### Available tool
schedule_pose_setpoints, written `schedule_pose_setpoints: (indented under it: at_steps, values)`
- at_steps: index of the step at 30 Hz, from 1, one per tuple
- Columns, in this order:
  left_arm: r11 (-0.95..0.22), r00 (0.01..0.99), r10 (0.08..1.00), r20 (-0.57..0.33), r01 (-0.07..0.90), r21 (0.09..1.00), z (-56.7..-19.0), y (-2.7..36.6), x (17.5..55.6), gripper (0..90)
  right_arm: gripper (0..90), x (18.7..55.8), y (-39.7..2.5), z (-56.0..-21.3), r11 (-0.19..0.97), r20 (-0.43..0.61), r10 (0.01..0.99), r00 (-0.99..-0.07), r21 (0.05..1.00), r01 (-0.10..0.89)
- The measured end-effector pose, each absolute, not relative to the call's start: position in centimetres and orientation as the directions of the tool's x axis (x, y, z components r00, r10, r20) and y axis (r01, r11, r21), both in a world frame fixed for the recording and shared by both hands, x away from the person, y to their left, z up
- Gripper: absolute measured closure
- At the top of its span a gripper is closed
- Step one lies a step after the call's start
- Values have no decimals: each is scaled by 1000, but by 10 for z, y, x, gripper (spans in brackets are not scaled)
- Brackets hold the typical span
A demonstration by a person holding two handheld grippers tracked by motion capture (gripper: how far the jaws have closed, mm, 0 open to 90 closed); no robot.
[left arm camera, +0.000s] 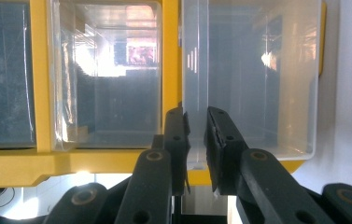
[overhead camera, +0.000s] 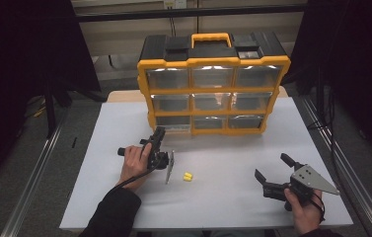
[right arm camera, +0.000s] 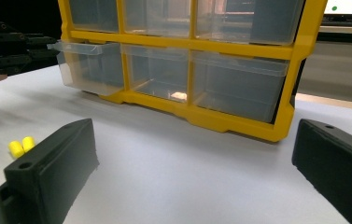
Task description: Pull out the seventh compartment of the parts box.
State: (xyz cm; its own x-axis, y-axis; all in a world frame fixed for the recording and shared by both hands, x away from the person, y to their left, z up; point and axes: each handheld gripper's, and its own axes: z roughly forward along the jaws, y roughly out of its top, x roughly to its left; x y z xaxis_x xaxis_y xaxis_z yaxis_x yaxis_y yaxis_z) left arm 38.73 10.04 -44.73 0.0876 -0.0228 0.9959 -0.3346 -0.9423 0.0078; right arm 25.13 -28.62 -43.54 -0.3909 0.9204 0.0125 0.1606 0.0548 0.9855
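Note:
A yellow and black organizer (overhead camera: pixel 192 91) with clear drawers stands upright at the back of the white table. Its bottom-left drawer (right arm camera: pixel 92 67) sticks out a little from the frame. My left gripper (overhead camera: pixel 160 132), rolled on its side, is at that drawer's front. In the left gripper view, the left gripper (left arm camera: pixel 196 116) has its jaws pressed close on the thin lip of the drawer (left arm camera: pixel 253 84). Two yellow earplugs (overhead camera: pixel 187 177) lie on the table between the hands. My right gripper (overhead camera: pixel 271 166) rests low at the front right, wide open and holding nothing.
The white table (overhead camera: pixel 223 202) has free room in front of the organizer and around the earplugs (right arm camera: pixel 20 145). The other drawers (right arm camera: pixel 239 84) sit flush and look empty. Dark curtains and metal floor rails flank the table.

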Motion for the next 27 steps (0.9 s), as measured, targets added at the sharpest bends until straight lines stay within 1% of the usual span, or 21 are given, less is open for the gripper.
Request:
schedule_pose_setpoints:
  at_steps: [2, 4, 9, 11, 20, 23, 25, 26, 27]
  values:
    - [-942, 90, -7, 996, -336, 23, -448, 101, 387, 794, 0, 252, -286, -435, 57, 10, 920, -391, 986, 158]
    - [-942, 87, -23, 996, -336, 7, -447, 101, 387, 794, 0, 252, -286, -436, 56, 12, 920, -391, 985, 160]
    - [-943, 96, -18, 995, -334, 15, -447, 102, 385, 794, 0, 252, -286, -436, 56, 11, 921, -390, 986, 159]
    - [-940, 88, -31, 996, -340, 1, -447, 102, 383, 794, 0, 252, -286, -436, 59, 7, 920, -391, 986, 158]
    - [-937, 88, -34, 996, -349, -1, -448, 104, 378, 793, 0, 251, -286, -435, 58, 10, 920, -391, 985, 160]
    - [-936, 81, -49, 996, -352, -17, -447, 104, 375, 793, 0, 252, -286, -436, 56, 12, 920, -391, 985, 161]
    - [-934, 89, -30, 996, -356, 3, -449, 104, 374, 793, 0, 252, -285, -436, 59, 8, 920, -391, 985, 161]
    - [-934, 82, -45, 996, -356, -13, -448, 104, 373, 793, 0, 252, -285, -436, 59, 9, 920, -391, 985, 161]
    - [-934, 85, -40, 996, -358, -6, -448, 105, 372, 793, 0, 252, -285, -436, 58, 10, 920, -391, 985, 162]
